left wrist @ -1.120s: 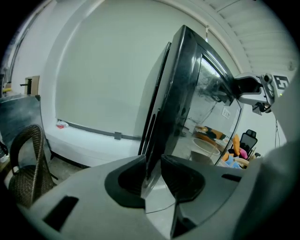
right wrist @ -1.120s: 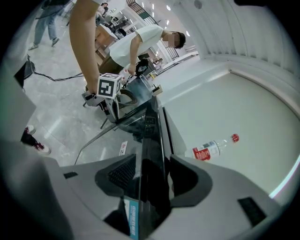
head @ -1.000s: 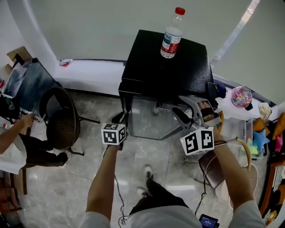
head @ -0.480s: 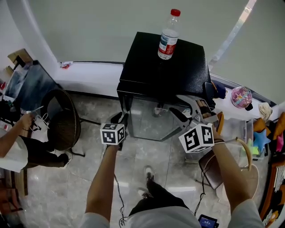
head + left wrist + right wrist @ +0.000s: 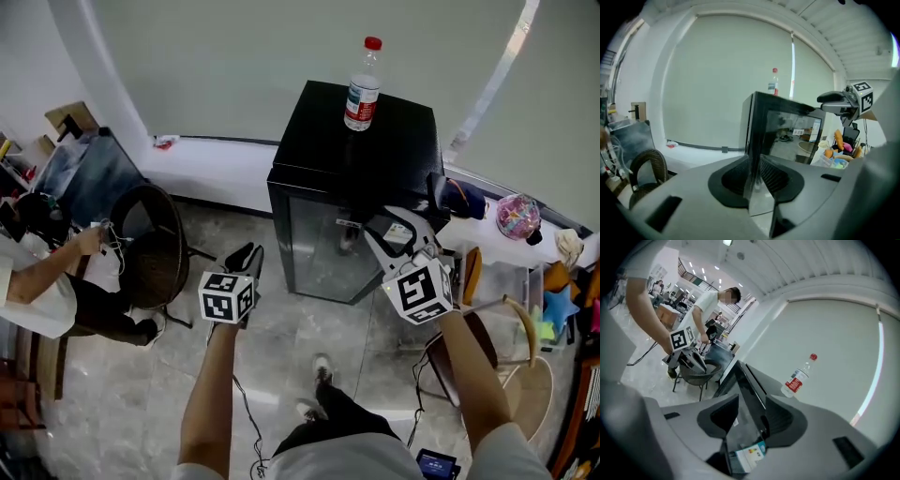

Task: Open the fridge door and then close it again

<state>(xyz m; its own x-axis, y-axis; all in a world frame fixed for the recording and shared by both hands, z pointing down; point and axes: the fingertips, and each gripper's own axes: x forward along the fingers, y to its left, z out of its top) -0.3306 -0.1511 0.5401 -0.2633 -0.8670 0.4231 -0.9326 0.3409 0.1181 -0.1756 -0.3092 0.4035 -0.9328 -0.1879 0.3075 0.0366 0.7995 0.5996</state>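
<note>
The black mini fridge (image 5: 356,155) stands against the white ledge, its glass door (image 5: 328,248) looking shut. A water bottle (image 5: 363,86) stands on top. My right gripper (image 5: 389,230) is at the door's upper right edge. In the right gripper view that edge (image 5: 752,397) runs through the gap of the jaws (image 5: 745,413), which are closing without pressing on it. My left gripper (image 5: 246,258) hangs in the air left of the fridge. Its jaws (image 5: 754,164) are narrowly apart and closing, with nothing between them. They point at the fridge's front left corner (image 5: 751,126).
A person (image 5: 42,291) sits at the left beside a dark wicker chair (image 5: 155,248). A low white ledge (image 5: 216,159) runs behind the fridge. Toys and a pink ball (image 5: 517,216) crowd the right side. A brown chair (image 5: 469,347) stands by my right arm.
The right gripper has rolled and its jaws have narrowed by the door's right edge. The left gripper has risen and shifted left, away from the fridge. The door looks unchanged.
</note>
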